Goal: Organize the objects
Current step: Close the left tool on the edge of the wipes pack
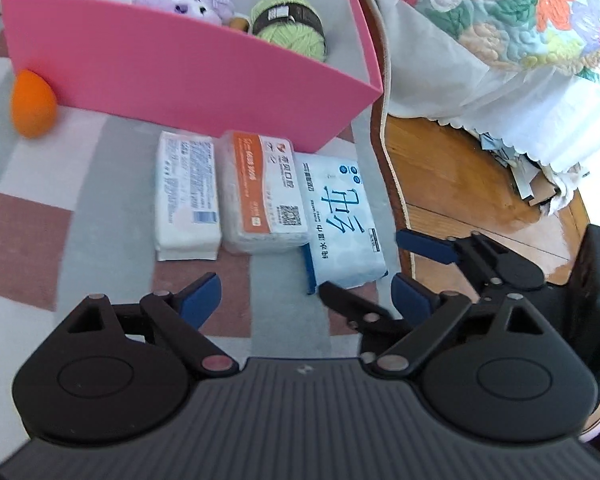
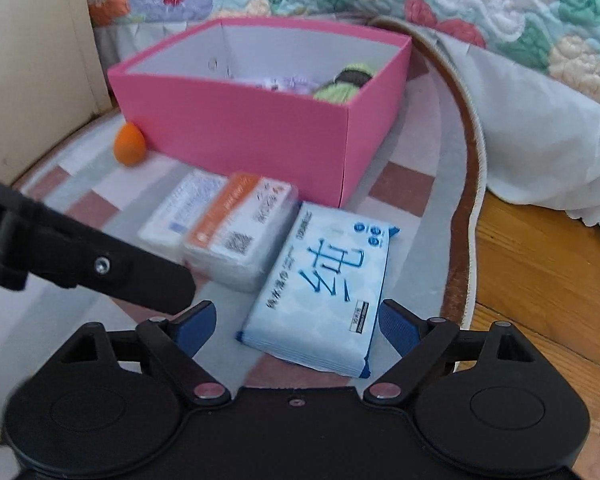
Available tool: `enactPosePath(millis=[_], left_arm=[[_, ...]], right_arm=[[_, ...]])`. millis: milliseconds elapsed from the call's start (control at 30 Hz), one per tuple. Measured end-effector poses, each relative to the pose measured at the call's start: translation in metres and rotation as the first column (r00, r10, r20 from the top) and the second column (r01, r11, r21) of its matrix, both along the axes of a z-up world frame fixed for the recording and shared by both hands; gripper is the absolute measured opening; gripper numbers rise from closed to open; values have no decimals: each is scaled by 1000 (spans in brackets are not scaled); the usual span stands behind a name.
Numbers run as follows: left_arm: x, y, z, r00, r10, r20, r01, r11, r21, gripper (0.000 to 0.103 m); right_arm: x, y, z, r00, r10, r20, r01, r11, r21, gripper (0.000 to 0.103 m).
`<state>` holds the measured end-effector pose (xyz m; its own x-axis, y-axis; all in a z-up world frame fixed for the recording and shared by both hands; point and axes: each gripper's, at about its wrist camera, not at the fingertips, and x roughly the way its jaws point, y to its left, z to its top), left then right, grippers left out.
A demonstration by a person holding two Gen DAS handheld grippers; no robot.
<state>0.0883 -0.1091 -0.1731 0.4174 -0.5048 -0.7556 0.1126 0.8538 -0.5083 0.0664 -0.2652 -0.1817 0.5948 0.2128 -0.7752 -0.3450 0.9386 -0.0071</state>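
Both grippers are open and hold nothing. In the right wrist view, the right gripper (image 2: 298, 322) sits at the bottom centre of the frame with its blue pads spread wide, and the blue wet wipes pack (image 2: 322, 284) lies directly ahead of it, its near end just between the two pads. The long axis of the pack runs from the lower centre up toward the upper right of the frame, so it is nearly in line with the fingers and only a little turned. The fingers therefore stand on either side of the short width of the pack, which seems the easier way to take it.

In the left wrist view, the left gripper (image 1: 304, 300) is also at the bottom centre, pads apart. The same pack lies above and a little right of its centre, and the right tool stands at the right edge of the frame close to the pack. The right hand is judged the nearer one.

Two more packs, the orange-labelled pack (image 2: 240, 232) and the white tissue pack (image 2: 180, 216), lie side by side just left of the blue one, touching or almost touching. The pink box (image 2: 236, 128) stands behind them in the upper middle, with a green yarn ball (image 1: 290, 20) and a purple plush toy (image 1: 192, 4) already inside. An orange sponge (image 2: 130, 145) rests on the rug (image 2: 414, 184) against the left side of the box.
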Motion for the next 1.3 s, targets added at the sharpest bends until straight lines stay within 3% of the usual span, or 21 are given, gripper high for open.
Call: enactPosePath(millis=[167,267,467,500,600,733,867,967,1067,1200,1300], left_arm=[[7,-8,-18,1000,26,-17,-26,999,-48,87],[7,-6,-28,997,66,-51,-71,993,-96,75],[2,-7,-39,996,84,-34,-87,992,-92,56],[1,-6,-40,996,87,-30,-90,990,-105,48],[0,-3,-43,996,64,-60,-72,987,-144,29],[-12,0,-42,998,37,-48,-43,988,-145,19],[-22,-6,-34,999,-15,-28,15,1000,-17,18],[-23,-7,-27,996,-72,-52,77,993,90,19],[-21,12,-21,997,-45,-59,50,995,87,19],[-18,42,-14,994,8,-106,2,996,91,21],[-18,51,-17,990,-9,-142,26,992,121,27]], right_arm=[[14,4,-18,998,-17,-56,16,999,-33,91],[16,2,-24,998,-39,-55,38,999,-19,91],[6,1,-23,993,-100,-60,102,994,37,83],[4,2,-21,992,-110,-66,113,993,44,83],[-8,7,-16,979,-164,-119,176,979,103,82],[-27,18,-12,962,-219,-165,240,963,124,83],[-40,29,-10,954,-202,-222,238,959,151,83],[-46,40,-5,949,-153,-276,203,965,165,83],[-53,48,1,951,-104,-290,172,960,220,83],[-58,60,9,947,42,-320,70,941,331,79],[-65,62,27,948,98,-303,27,923,383,77]])
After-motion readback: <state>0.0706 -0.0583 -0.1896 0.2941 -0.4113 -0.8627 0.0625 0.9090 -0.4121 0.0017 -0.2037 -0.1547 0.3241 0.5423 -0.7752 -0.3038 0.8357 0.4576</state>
